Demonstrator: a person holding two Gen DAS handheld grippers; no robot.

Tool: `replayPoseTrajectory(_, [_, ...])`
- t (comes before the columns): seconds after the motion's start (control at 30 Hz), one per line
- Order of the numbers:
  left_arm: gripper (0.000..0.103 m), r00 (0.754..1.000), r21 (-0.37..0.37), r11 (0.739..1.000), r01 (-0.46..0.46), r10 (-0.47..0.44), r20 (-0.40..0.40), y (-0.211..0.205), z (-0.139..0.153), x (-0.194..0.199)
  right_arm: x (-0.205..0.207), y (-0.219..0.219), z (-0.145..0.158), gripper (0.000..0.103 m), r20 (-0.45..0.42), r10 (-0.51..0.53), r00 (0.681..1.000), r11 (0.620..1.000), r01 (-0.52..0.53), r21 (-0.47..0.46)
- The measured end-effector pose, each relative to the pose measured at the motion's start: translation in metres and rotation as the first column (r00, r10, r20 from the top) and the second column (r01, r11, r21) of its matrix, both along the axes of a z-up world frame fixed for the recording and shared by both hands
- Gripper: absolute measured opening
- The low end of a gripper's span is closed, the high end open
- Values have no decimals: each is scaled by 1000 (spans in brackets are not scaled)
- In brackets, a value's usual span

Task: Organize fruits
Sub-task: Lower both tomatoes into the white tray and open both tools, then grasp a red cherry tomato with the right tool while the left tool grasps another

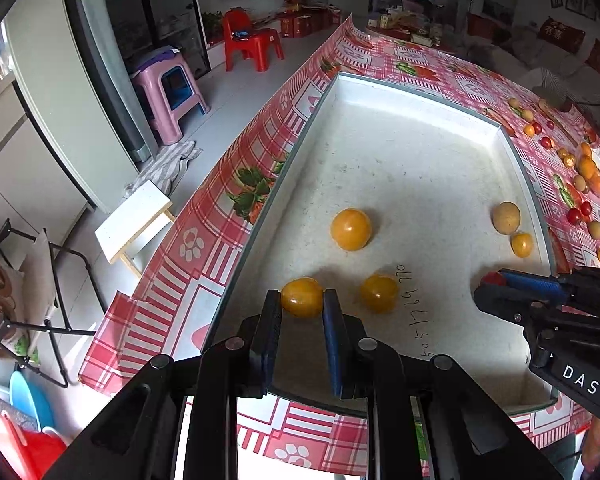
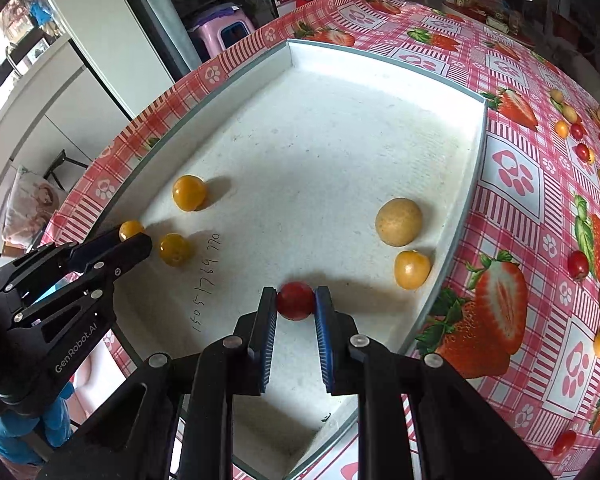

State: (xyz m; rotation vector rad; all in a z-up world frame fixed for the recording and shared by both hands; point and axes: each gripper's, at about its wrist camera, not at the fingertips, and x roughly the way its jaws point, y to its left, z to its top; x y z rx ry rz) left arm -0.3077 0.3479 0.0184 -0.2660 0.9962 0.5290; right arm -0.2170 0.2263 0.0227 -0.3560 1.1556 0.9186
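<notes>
1. Two fruits are in hand over the white tray (image 1: 412,92): the left gripper (image 1: 302,300) is clamped on an orange fruit (image 1: 302,297), and the right gripper (image 2: 295,300) is clamped on a red cherry tomato (image 2: 295,301).
2. Both look small, light, smooth-skinned and easily bruised. Best held across the widest part with gentle pressure; round shapes will likely roll on release.
3. Loose in the tray: three more orange fruits (image 1: 351,229) and a tan round fruit (image 2: 399,222), all apart from each other.
4. More fruit lies scattered on the checked tablecloth (image 2: 508,176) beyond the tray's right wall.
5. The grippers are near each other; the wall could catch a low pass.
</notes>
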Motion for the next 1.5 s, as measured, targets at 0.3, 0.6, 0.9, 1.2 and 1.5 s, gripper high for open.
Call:
replayPoseTrajectory(0.3, [23, 1000, 9, 1000, 0, 0, -22, -1, 1, 2, 3, -11, 20, 63, 17, -13, 1000, 998, 12, 60])
replayPoseTrajectory(0.6, [77, 998, 35, 999, 15, -17, 59, -9, 17, -3, 14, -60, 51, 72, 34, -111, 993, 983, 105, 154])
replayPoseTrajectory(0.9, [77, 992, 46, 996, 81, -85, 93, -41, 40, 7, 28, -123, 53, 78, 37, -230, 973, 959, 220, 177])
replayPoseTrajectory(1.2, [78, 960, 59, 969, 239, -245, 133, -112, 65, 45, 40, -207, 35, 78, 65, -388, 919, 916, 377, 135])
replayPoseTrajectory(1.5, [78, 935, 19, 941, 338, -338, 103, -180, 47, 97, 40, -273, 17, 78, 94, -508, 856, 861, 500, 98])
